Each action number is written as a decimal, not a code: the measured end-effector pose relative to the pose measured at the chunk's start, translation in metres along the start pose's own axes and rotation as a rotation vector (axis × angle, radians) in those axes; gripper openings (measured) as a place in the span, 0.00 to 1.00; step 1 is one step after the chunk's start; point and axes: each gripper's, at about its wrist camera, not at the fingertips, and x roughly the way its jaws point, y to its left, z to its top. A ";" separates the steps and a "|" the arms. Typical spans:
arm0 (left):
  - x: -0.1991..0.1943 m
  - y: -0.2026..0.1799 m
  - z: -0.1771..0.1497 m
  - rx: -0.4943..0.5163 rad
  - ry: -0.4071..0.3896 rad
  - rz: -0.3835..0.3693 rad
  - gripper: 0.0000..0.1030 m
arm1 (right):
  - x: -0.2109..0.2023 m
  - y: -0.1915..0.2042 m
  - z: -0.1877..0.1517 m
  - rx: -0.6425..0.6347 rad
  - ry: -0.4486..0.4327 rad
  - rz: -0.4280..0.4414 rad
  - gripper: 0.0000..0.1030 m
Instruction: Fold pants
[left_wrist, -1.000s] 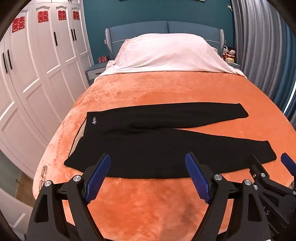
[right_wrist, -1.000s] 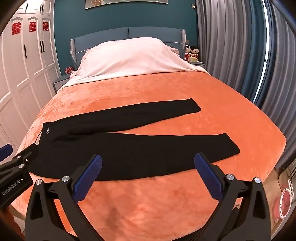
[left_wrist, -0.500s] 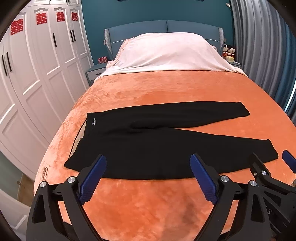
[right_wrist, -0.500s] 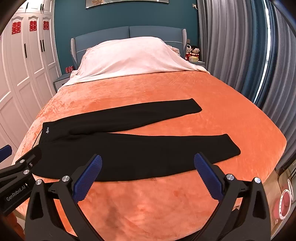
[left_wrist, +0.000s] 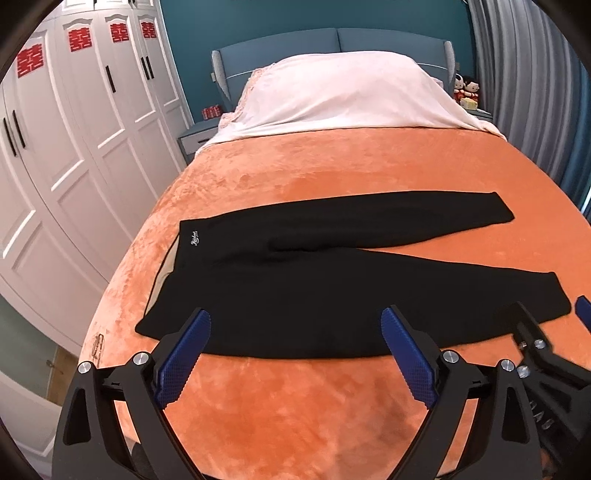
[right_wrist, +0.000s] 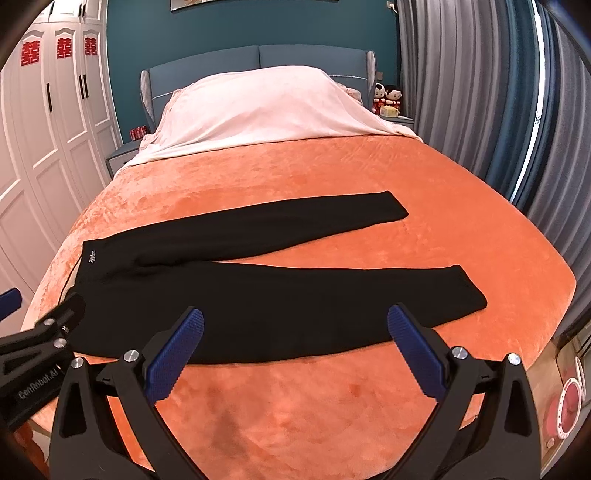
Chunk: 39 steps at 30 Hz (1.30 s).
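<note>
Left wrist view: big orange plush bedspread (left_wrist: 332, 177) with long black knit pants (left_wrist: 332, 288) laid flat across it, waistband at left, two legs splayed apart toward the right, nothing folded yet. Left gripper (left_wrist: 295, 354) hangs just short of the near hem by the hip – its jaws have just been opening, now spread wide, nothing between them. Right gripper (right_wrist: 295, 350) likewise gaping and empty, above the near leg's lower half.

Judgement: first fold is leg onto leg. Pinch the near edge at hip and cuff together, lift low, carry over to the far leg, keep the cloth taut so it doesn't bunch; plush may drag.

Around: white wardrobe doors (left_wrist: 74, 147) at left, pale pink cover (left_wrist: 343, 96) over the pillows – both well apart, nothing obstructs.
</note>
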 end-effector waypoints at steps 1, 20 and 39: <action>0.003 0.001 0.001 0.001 -0.002 0.011 0.89 | 0.003 -0.002 0.002 0.001 0.003 -0.001 0.95; 0.026 0.010 0.024 -0.041 -0.009 0.005 0.89 | 0.035 -0.025 0.028 0.043 0.013 -0.050 0.95; 0.024 0.009 0.024 -0.036 -0.003 0.010 0.89 | 0.025 -0.021 0.030 0.037 0.009 -0.039 0.95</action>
